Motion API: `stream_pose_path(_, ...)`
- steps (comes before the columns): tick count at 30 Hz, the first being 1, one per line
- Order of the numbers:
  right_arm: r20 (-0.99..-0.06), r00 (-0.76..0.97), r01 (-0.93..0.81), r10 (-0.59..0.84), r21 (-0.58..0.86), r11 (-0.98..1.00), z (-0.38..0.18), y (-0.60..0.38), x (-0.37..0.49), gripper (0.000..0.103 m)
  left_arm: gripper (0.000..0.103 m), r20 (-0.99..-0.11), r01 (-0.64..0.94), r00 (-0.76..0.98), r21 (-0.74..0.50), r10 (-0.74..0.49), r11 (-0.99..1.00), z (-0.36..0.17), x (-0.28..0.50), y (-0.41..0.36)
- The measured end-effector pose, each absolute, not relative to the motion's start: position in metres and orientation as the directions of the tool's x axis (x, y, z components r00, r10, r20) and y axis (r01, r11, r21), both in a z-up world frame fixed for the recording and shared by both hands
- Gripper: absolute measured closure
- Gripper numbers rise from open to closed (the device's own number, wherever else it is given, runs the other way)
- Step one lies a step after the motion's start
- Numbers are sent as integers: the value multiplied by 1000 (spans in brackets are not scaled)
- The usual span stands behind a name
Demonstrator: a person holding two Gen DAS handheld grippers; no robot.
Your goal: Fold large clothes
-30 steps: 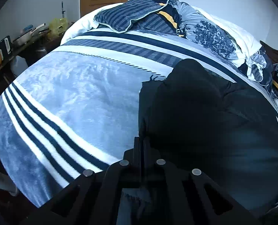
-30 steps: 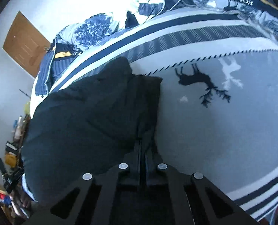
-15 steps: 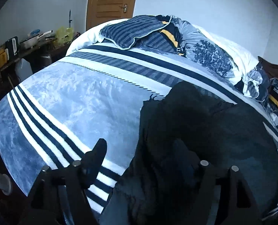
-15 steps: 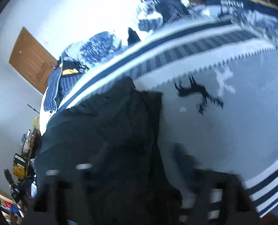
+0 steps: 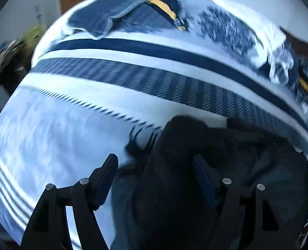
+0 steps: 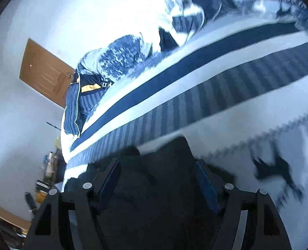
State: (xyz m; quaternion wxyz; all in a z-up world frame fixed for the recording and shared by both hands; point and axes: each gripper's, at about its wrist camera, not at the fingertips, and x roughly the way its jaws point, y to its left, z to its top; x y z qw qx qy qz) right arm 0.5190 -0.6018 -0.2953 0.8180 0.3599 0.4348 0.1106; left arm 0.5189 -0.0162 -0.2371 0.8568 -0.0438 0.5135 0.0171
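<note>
A large black garment (image 5: 241,158) lies bunched on a blue-and-white striped blanket (image 5: 70,137) that covers the bed. My left gripper (image 5: 155,163) hangs open over the garment's left edge, its left finger above the blanket and its right finger above the black cloth. Nothing is pinched between its pads. In the right wrist view the black garment (image 6: 154,200) fills the lower middle. My right gripper (image 6: 157,166) stands open above the garment's far edge and holds nothing. Both views are blurred by motion.
Pillows and crumpled bedding (image 5: 226,27) are heaped along the bed's far side. A brown door (image 6: 43,73) stands in the wall behind. A cluttered side table (image 5: 2,52) sits left of the bed. A black deer print (image 6: 276,170) marks the blanket right of the garment.
A second ago both grippers were shut on the black garment's edge. Both have opened and let it go, then swept forward over the garment toward the striped far part of the bed.
</note>
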Motion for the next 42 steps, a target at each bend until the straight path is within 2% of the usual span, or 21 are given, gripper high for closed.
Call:
stream_pose_path(2, -665, 536, 136, 519, 675, 725, -313, -596, 543, 27, 37, -892, -66, 451, -71, -34, 995, -248, 535, -20)
stream_pose_path(3, -677, 517, 126, 524, 666, 736, -320, -592, 548, 31, 59, -897, -54, 440, -76, -44, 996, -252, 538, -22)
stream_pose_path(4, -684, 499, 100, 532, 656, 749, -329, -587, 551, 44, 68, -908, -46, 415, -80, -53, 996, -256, 541, -23)
stream_pose_path(6, -726, 462, 139, 510, 627, 767, -341, -587, 555, 62, 69, -909, -35, 403, -126, -101, 991, -254, 541, -28)
stream_pose_path(8, -665, 502, 125, 552, 688, 715, -333, -596, 554, 62, 65, -877, 9, 465, -135, -124, 991, -234, 538, -39)
stream_pose_path(9, -640, 525, 97, 561, 700, 707, -322, -598, 554, 61, 46, -858, 31, 499, -119, -118, 992, -221, 539, -48)
stream_pose_path(10, -624, 543, 69, 562, 700, 711, -308, -598, 556, 44, 23, -845, 37, 524, -100, -105, 994, -212, 542, -56)
stream_pose_path(11, -606, 562, 25, 563, 693, 721, -290, -595, 560, 32, 17, -833, 36, 546, -83, -89, 996, -202, 547, -68)
stream_pose_path(12, -591, 574, -16, 566, 683, 730, -277, -591, 564, 21, 16, -833, 46, 546, -81, -93, 996, -198, 554, -77)
stream_pose_path(14, -574, 544, -105, 612, 677, 728, -257, -575, 577, 21, 16, -857, 90, 499, -95, -128, 991, -197, 574, -101)
stream_pose_path(17, -521, 418, -166, 744, 761, 627, -272, -548, 607, 21, 16, -902, 143, 413, -70, -124, 987, -217, 607, -144)
stream_pose_path(21, -612, 272, -49, 743, 762, 646, -335, -521, 633, 21, 16, -970, 148, 227, -57, -90, 987, -277, 645, -174)
stream_pose_path(25, -615, 211, -28, 760, 773, 634, -358, -501, 640, 27, 17, -972, 121, 185, -126, -147, 985, -305, 650, -177)
stream_pose_path(26, -627, 206, -46, 751, 761, 647, -357, -495, 640, 28, 21, -966, 110, 192, -153, -172, 982, -307, 648, -177)
stream_pose_path(27, -640, 205, -63, 740, 746, 663, -355, -489, 640, 42, 35, -964, 111, 192, -165, -184, 980, -309, 647, -178)
stream_pose_path(28, -675, 214, -66, 706, 711, 700, -356, -484, 640, 51, 56, -961, 116, 196, -174, -195, 978, -308, 641, -178)
stream_pose_path(29, -685, 215, -71, 696, 700, 711, -358, -477, 638, 55, 65, -957, 126, 207, -179, -202, 976, -305, 637, -179)
stream_pose_path(31, -688, 213, -87, 694, 694, 715, -356, -476, 637, 68, 92, -953, 154, 239, -150, -184, 977, -294, 628, -185)
stream_pose_path(34, -637, 290, -128, 714, 713, 689, -330, -482, 635, 77, 94, -915, 153, 336, -184, -226, 971, -254, 625, -190)
stream_pose_path(39, -537, 502, -190, 678, 696, 693, -270, -503, 625, 79, 94, -820, 157, 509, -208, -260, 965, -199, 638, -202)
stream_pose_path(42, -501, 594, -202, 630, 665, 719, -255, -508, 622, 78, 93, -815, 170, 528, -171, -237, 970, -205, 657, -205)
